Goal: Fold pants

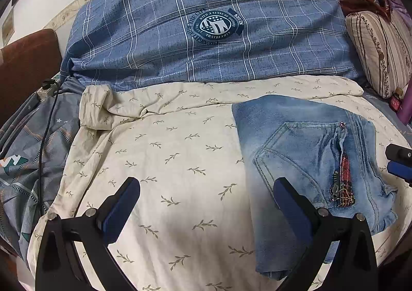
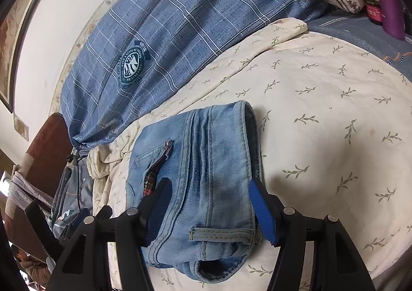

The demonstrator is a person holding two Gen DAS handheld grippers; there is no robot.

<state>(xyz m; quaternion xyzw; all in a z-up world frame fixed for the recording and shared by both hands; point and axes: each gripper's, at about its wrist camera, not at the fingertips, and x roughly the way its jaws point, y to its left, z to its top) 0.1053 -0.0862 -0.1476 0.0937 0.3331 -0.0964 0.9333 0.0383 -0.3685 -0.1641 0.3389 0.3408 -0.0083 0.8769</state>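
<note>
folded light-blue jeans on cream sheet; left tongs and right tongs wide open, empty.

Left claw and right claw both gape wide.

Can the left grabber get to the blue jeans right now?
Probably yes. The left gripper is open above the cream sheet, and the folded jeans lie just beside its right finger with nothing between them.
</note>
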